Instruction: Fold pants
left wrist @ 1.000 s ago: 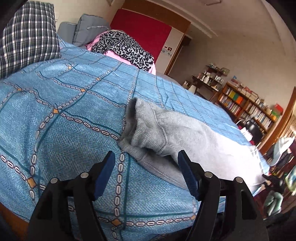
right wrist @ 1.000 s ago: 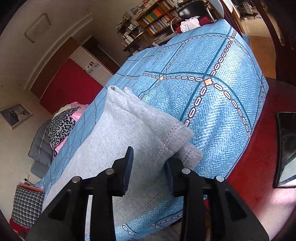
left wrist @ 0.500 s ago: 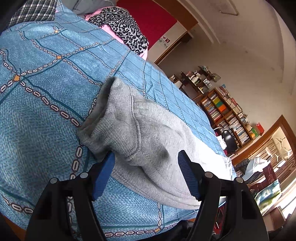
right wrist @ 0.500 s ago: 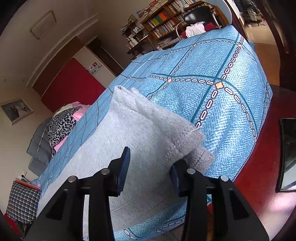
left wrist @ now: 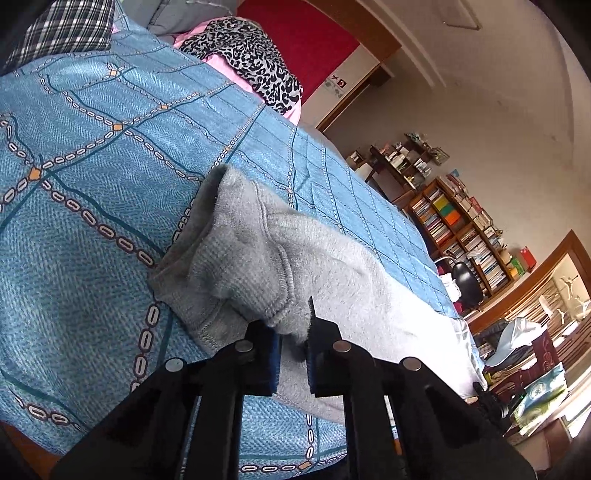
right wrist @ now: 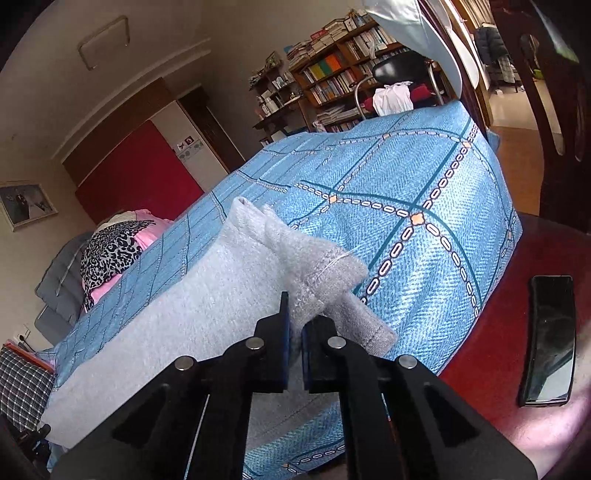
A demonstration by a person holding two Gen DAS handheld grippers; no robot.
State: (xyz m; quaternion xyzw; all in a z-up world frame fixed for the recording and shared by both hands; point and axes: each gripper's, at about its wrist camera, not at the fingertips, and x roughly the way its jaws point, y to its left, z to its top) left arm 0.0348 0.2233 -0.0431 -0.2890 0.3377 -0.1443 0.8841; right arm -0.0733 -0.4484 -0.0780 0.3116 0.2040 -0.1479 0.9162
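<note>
Grey sweat pants (left wrist: 351, 280) lie stretched along the near edge of a bed with a blue chain-pattern cover (left wrist: 92, 147). My left gripper (left wrist: 293, 336) is shut on the ribbed hem at one end of the pants, which bunches up between the pads. My right gripper (right wrist: 295, 332) is shut on the stitched edge at the other end of the pants (right wrist: 207, 306), lifting a fold of fabric off the cover (right wrist: 424, 206).
A leopard-print and pink pile (left wrist: 255, 62) and a plaid pillow (left wrist: 62, 33) lie at the head of the bed. A dark phone (right wrist: 550, 332) rests on the red wooden footboard (right wrist: 491, 417). Bookshelves (right wrist: 343, 77) and a chair stand beyond the bed.
Both grippers were open around the pants' ends. Both have closed on the fabric and lifted it slightly, bunching it.
</note>
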